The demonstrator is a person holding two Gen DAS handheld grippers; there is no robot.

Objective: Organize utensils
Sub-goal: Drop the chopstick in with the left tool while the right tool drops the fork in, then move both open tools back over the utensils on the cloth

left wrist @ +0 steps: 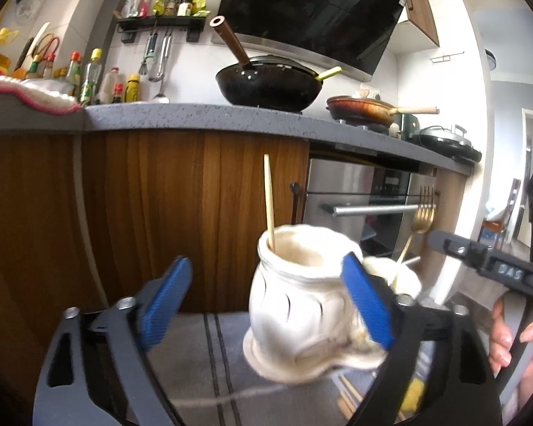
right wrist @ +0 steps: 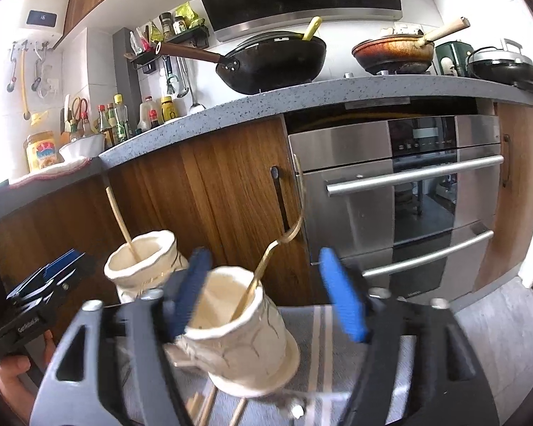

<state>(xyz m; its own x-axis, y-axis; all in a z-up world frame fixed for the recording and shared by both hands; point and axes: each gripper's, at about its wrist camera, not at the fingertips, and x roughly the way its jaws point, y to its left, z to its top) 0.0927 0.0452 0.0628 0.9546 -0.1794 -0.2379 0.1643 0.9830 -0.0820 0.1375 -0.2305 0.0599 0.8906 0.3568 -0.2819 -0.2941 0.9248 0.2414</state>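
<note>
Two white ceramic holders stand on a grey striped cloth (left wrist: 209, 362). The left holder (left wrist: 298, 305) holds one wooden chopstick (left wrist: 268, 202). The right holder (right wrist: 238, 323) holds a gold fork (right wrist: 287, 234), also seen in the left wrist view (left wrist: 421, 216). My left gripper (left wrist: 266, 301) is open and empty, with the left holder between its blue pads. My right gripper (right wrist: 270, 291) is open and empty, with the right holder between its pads. More chopsticks (right wrist: 209, 404) lie on the cloth under the right holder.
Wooden cabinets (right wrist: 213, 191) and a steel oven (right wrist: 401, 191) stand close behind. A grey counter (left wrist: 202, 113) above carries a black wok (left wrist: 266, 81), a brown pan (left wrist: 362, 108), and bottles (left wrist: 89, 78).
</note>
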